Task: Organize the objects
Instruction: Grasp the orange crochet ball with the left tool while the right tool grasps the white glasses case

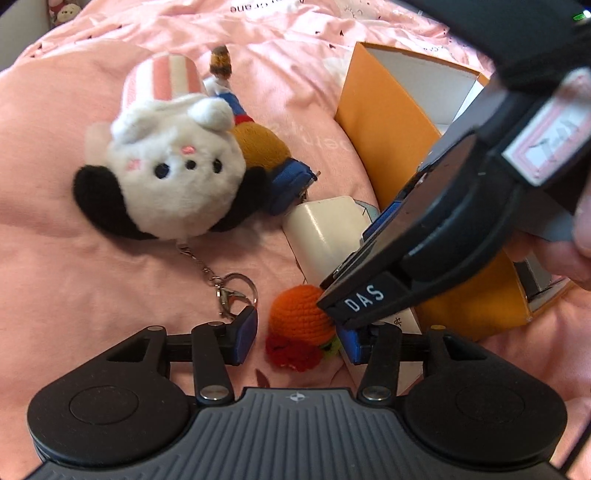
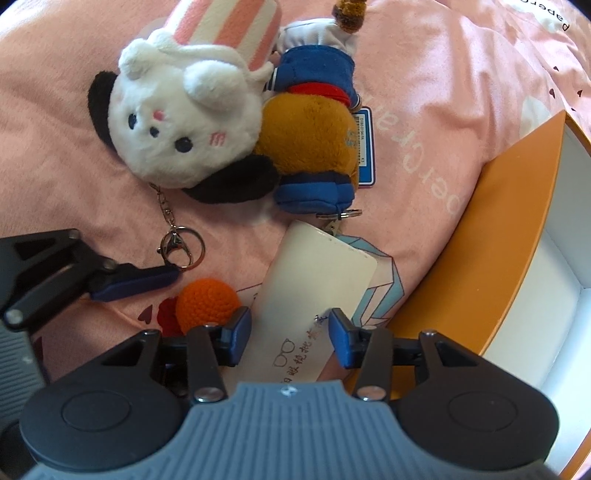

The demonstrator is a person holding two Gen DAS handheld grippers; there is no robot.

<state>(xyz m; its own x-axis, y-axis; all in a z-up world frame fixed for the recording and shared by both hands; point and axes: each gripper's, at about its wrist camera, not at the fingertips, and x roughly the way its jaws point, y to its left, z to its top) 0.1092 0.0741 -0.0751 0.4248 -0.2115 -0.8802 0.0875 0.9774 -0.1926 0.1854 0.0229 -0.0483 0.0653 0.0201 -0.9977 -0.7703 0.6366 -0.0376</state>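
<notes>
An orange crocheted ball with a red tuft lies on the pink bedding. My left gripper is open, with a pad on each side of the ball and neither touching it. In the right wrist view the ball sits beside one of the left fingers. My right gripper points down and is open. It straddles a flat white case with printed glasses, and its pads are at the case's edges. The right gripper's black housing covers part of the case.
A white plush with black ears and a keychain ring lies beyond, with a brown plush in blue clothes and a pink-striped plush beside it. An open orange box with a white inside stands to the right. A hand shows at the right edge.
</notes>
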